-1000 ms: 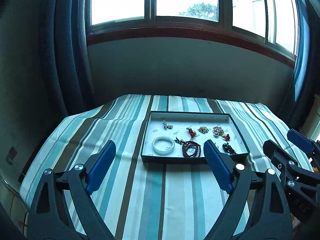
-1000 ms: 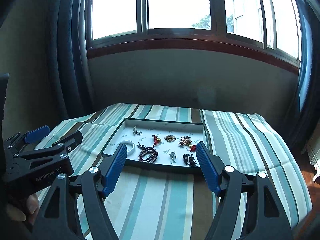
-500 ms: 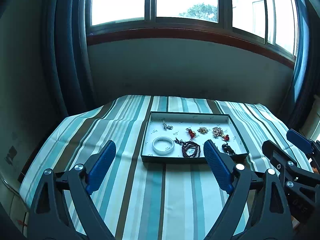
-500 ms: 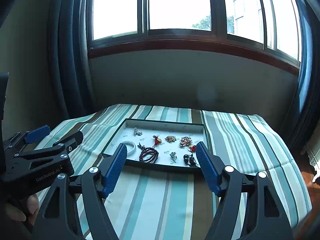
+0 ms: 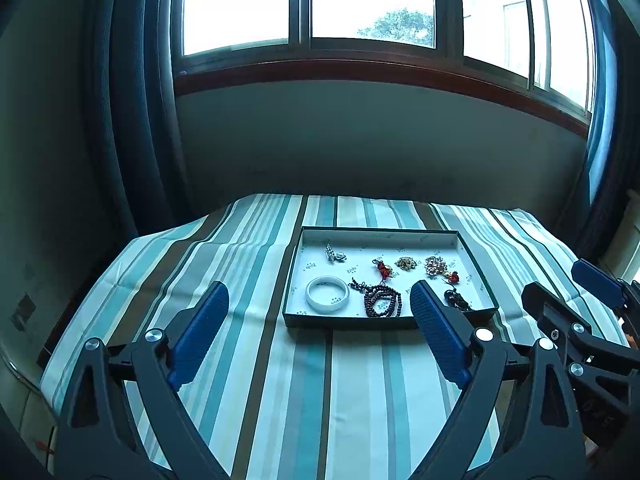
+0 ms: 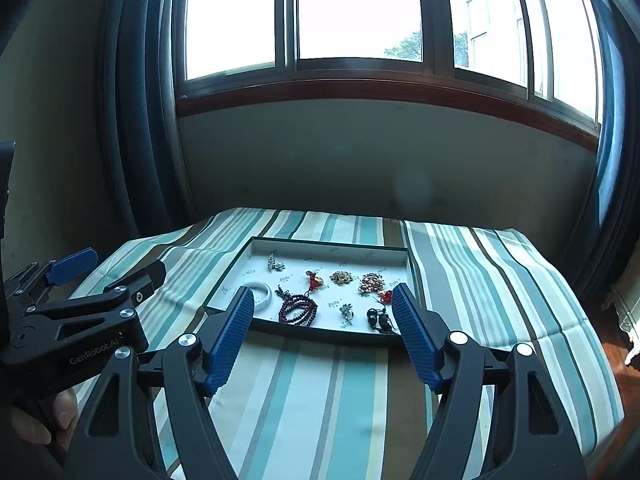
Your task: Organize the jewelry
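So you've got the left gripper (image 5: pixel 318 334) and right gripper (image 6: pixel 323 334) both wide open with nothing in them, hovering over the striped desk (image 5: pixel 360 400) just short of the tray (image 5: pixel 390 232). Inside it sit the white bangle (image 5: pixel 327 294), dark bead bracelet (image 6: pixel 298 310) and brooches (image 6: pixel 341 278).

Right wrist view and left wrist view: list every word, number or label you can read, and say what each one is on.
"GenRobot.AI": on the black body of the left gripper, seen in the right wrist view.
Raised digits on the right gripper body, at the lower right of the left wrist view: too blurred to read.
Small dark printed marks scattered over the tray lining: too small to read.
No other text shows.
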### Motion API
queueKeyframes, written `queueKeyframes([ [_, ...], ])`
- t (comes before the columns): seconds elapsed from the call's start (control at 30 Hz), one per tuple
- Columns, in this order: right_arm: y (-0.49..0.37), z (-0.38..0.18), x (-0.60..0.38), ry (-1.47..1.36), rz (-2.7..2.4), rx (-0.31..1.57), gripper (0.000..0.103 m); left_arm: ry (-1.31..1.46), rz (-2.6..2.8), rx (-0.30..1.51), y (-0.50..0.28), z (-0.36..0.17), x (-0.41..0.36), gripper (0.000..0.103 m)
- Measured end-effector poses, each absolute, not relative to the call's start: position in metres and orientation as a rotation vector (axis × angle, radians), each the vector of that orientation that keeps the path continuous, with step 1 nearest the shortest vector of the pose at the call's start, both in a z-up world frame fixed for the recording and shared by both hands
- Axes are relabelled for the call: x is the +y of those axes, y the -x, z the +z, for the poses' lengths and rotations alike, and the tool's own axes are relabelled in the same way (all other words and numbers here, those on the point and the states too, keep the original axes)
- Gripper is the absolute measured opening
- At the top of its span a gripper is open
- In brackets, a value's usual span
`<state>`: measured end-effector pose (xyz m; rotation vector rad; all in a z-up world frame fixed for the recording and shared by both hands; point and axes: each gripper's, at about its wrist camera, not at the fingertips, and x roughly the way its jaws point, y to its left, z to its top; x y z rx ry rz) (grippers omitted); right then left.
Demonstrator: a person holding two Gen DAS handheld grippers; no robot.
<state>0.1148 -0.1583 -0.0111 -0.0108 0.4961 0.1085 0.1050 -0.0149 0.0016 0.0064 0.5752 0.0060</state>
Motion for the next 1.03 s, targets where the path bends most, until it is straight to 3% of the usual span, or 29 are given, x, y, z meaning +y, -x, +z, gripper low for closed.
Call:
queueKeyframes([
  [0.3,-0.114,-0.01,-0.157,0.011,0.107,0.494,0.071,-0.034,0.037,0.561,-0.104,0.005,-0.017,0.101],
  [0.9,-0.116,-0.013,-0.164,0.003,0.092,0.509,0.071,-0.04,0.021,0.578,-0.115,-0.012,-0.01,0.101],
  [1.03,-0.125,-0.02,-0.178,-0.024,0.078,0.524,0.078,-0.048,0.038,0.639,-0.132,-0.031,0.002,0.101],
])
